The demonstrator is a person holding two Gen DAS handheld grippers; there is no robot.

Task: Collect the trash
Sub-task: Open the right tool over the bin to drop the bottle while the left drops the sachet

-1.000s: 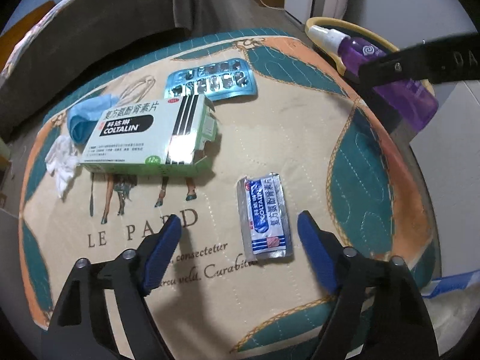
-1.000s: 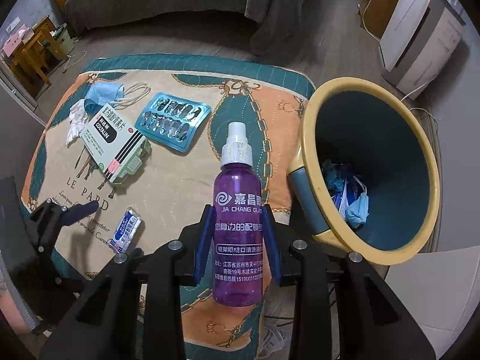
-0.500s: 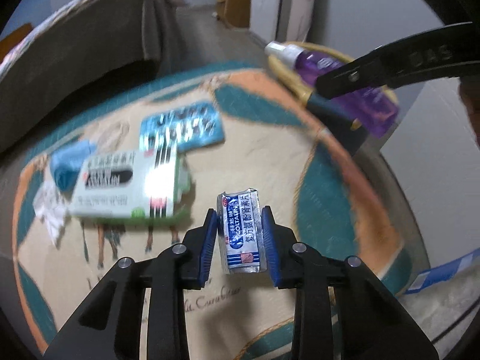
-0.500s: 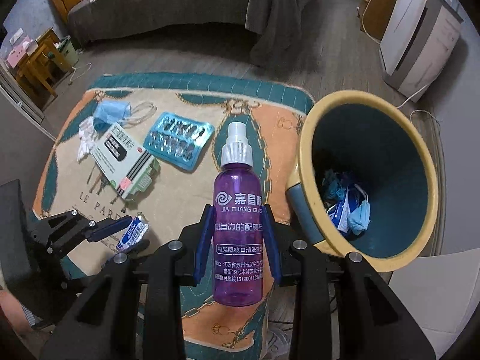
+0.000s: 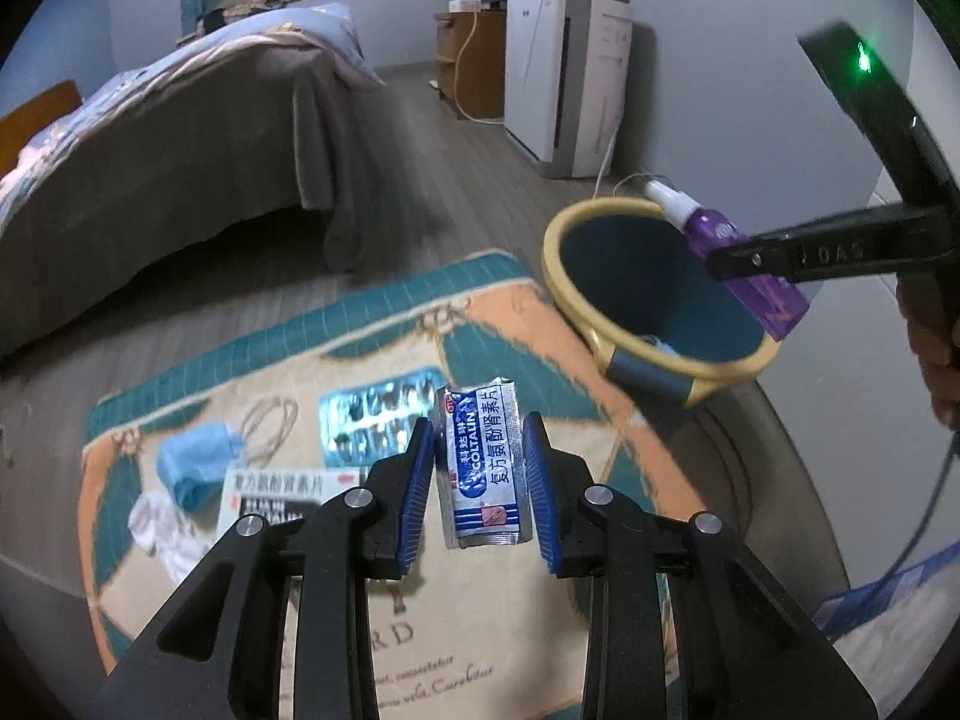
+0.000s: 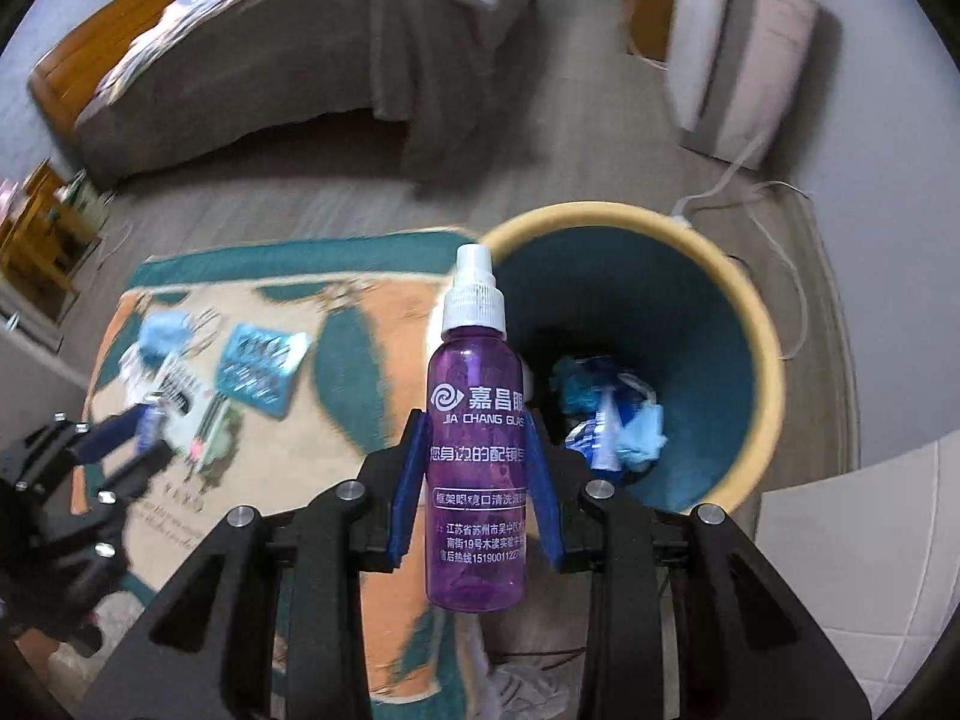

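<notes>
My left gripper (image 5: 479, 447) is shut on a silver and blue medicine sachet (image 5: 483, 462) and holds it above the patterned mat (image 5: 372, 336). My right gripper (image 6: 477, 438) is shut on a purple spray bottle (image 6: 477, 438), held at the near rim of the yellow and teal trash bin (image 6: 756, 324); the bottle (image 5: 741, 255) and the bin (image 5: 576, 306) also show in the left wrist view. On the mat lie a blister pack (image 5: 366, 414), a medicine box (image 5: 276, 495), a blue face mask (image 5: 195, 468) and a white tissue (image 5: 159, 531).
The bin holds blue masks and wrappers (image 6: 612, 420). A bed with a grey cover (image 5: 156, 138) stands behind the mat. A white air purifier (image 5: 564, 72) and a wooden cabinet (image 5: 471, 48) stand against the far wall. A white surface (image 6: 864, 564) lies right of the bin.
My left gripper closed on the sachet and lifted it off the mat. My right gripper carried the purple bottle closer to the bin's rim.
</notes>
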